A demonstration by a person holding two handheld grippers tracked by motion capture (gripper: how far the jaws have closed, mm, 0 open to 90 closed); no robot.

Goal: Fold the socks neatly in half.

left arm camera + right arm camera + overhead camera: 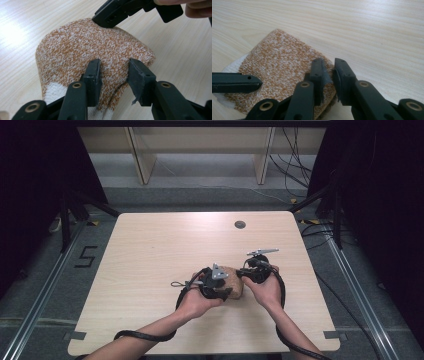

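The left hand-held gripper [113,72] stands with its jaws parted over the near edge of an orange-and-white knitted sock [92,50] — a hump of the fabric lies between the pads, but a gap shows beside the one pad, so the cloth is not pinched. The right hand-held gripper [328,72] has its jaws nearly together at the sock's [279,72] edge; whether they nip the fabric I cannot tell. In the high view both forearms come in from the near edge of the desk [150,250], with the left hand [197,302] and right hand [267,290] cupped around their grippers on either side of the sock [235,282]. The sock lies folded flat on the desk, its white part toward the left hand-held gripper — between the two grippers.
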